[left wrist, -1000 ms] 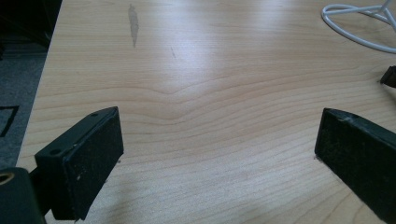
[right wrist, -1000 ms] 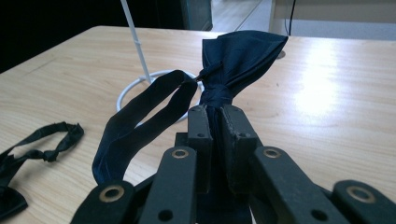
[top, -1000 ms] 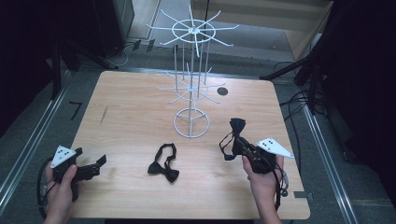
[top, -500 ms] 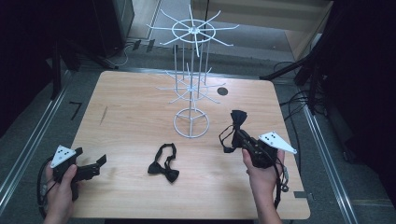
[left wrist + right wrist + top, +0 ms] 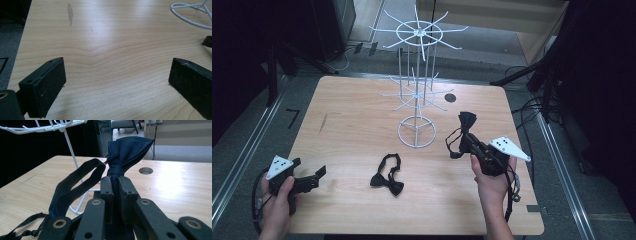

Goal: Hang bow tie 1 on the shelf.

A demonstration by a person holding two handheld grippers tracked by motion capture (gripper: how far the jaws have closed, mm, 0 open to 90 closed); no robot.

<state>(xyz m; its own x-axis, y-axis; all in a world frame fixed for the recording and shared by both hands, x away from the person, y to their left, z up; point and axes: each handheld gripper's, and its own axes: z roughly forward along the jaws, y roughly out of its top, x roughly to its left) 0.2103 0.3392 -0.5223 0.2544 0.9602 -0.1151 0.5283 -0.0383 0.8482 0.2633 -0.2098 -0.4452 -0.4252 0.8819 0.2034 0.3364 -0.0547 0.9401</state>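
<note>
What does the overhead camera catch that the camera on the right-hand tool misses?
The high view alone shows the left tool, open, and a second bow tie lying on the table. The right gripper view alone shows its pads pinching the dark blue bow tie at its knot. Both show that bow tie, the white wire rack and the table's round hole.

Right gripper (image 5: 468, 141) raised, clamped bow tie (image 5: 466, 125) lifted higher off table (image 5: 362, 125)

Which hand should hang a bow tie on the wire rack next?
Right. The right gripper is already shut on a bow tie and sits close to the rack. The left gripper is open, near the table's front left corner, far from it.
</note>
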